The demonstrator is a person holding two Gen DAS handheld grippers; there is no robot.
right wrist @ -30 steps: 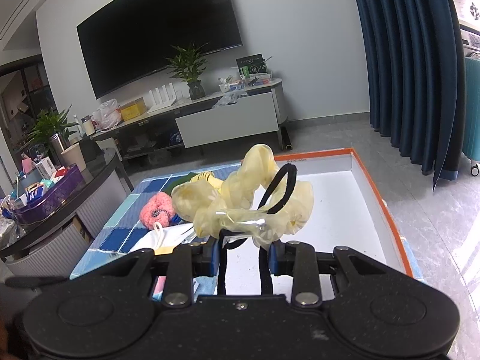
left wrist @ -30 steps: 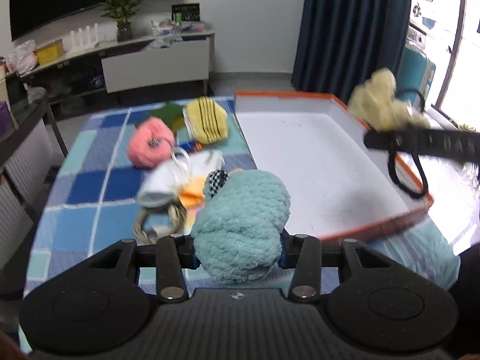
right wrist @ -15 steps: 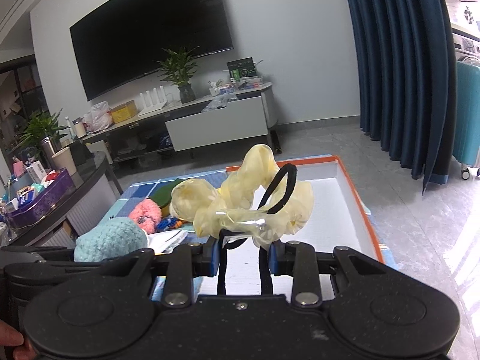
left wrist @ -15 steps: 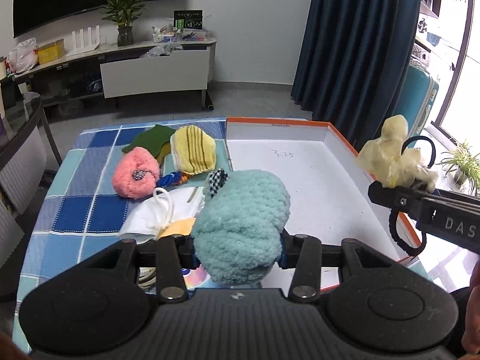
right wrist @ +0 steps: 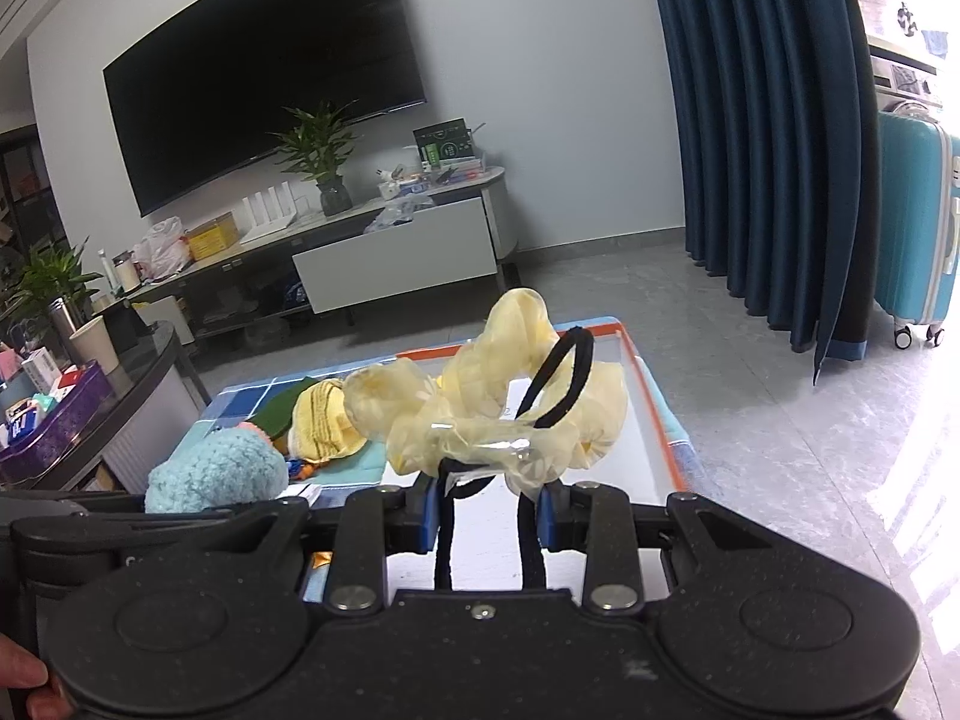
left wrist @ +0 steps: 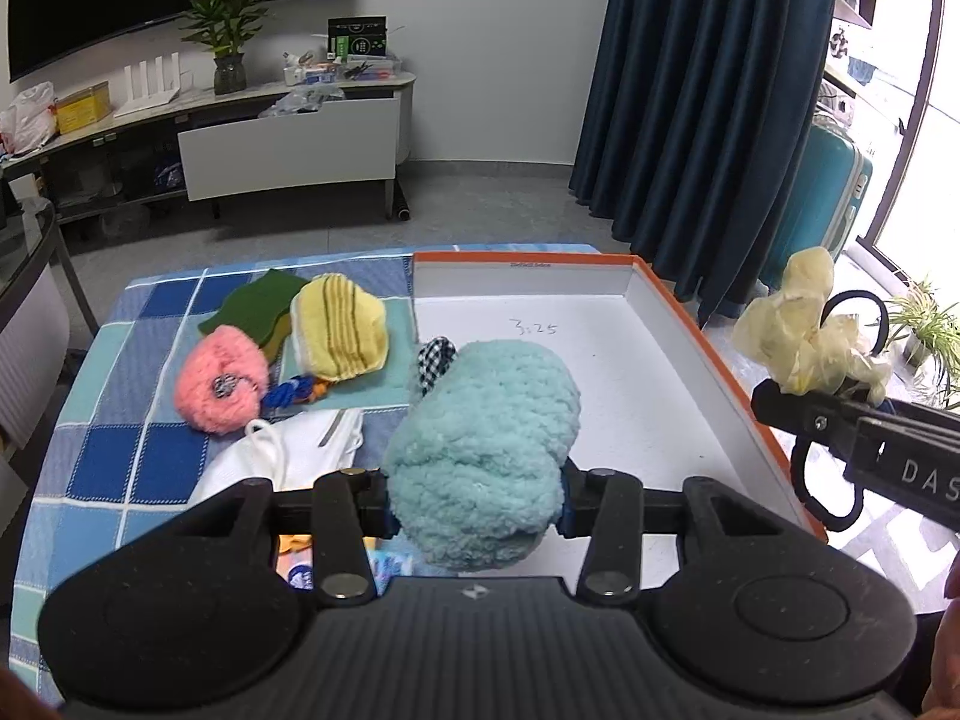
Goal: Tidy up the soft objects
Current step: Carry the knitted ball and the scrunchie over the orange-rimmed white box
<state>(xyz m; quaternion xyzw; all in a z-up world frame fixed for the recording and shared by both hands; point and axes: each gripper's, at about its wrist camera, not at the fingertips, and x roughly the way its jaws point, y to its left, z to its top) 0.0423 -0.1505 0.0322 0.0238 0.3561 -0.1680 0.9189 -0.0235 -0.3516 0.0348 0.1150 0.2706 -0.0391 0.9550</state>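
Note:
My left gripper (left wrist: 474, 507) is shut on a fluffy teal knitted scrunchie (left wrist: 483, 456), held above the near edge of the white orange-rimmed tray (left wrist: 648, 396). My right gripper (right wrist: 485, 510) is shut on a pale yellow sheer scrunchie (right wrist: 492, 420) with a black hair band (right wrist: 558, 378) looped through it. That bundle also shows at the right in the left wrist view, as the yellow scrunchie (left wrist: 804, 336) over the tray's right rim. On the blue checked cloth (left wrist: 120, 408) lie a pink fluffy scrunchie (left wrist: 221, 381), a yellow striped knit piece (left wrist: 339, 327), a green felt piece (left wrist: 255, 303) and a white face mask (left wrist: 282, 459).
A glass side table (right wrist: 90, 414) with boxes and cups stands at the left. Behind the table are a TV cabinet (left wrist: 288, 138), a potted plant (left wrist: 228, 42) and dark blue curtains (left wrist: 708, 90). A teal suitcase (right wrist: 912, 222) stands at the right on the tiled floor.
Both grippers have drawn back and risen slightly, so more of the table and tray shows. The right gripper with the yellow scrunchie sits lower in the left view. Both grips are unchanged.

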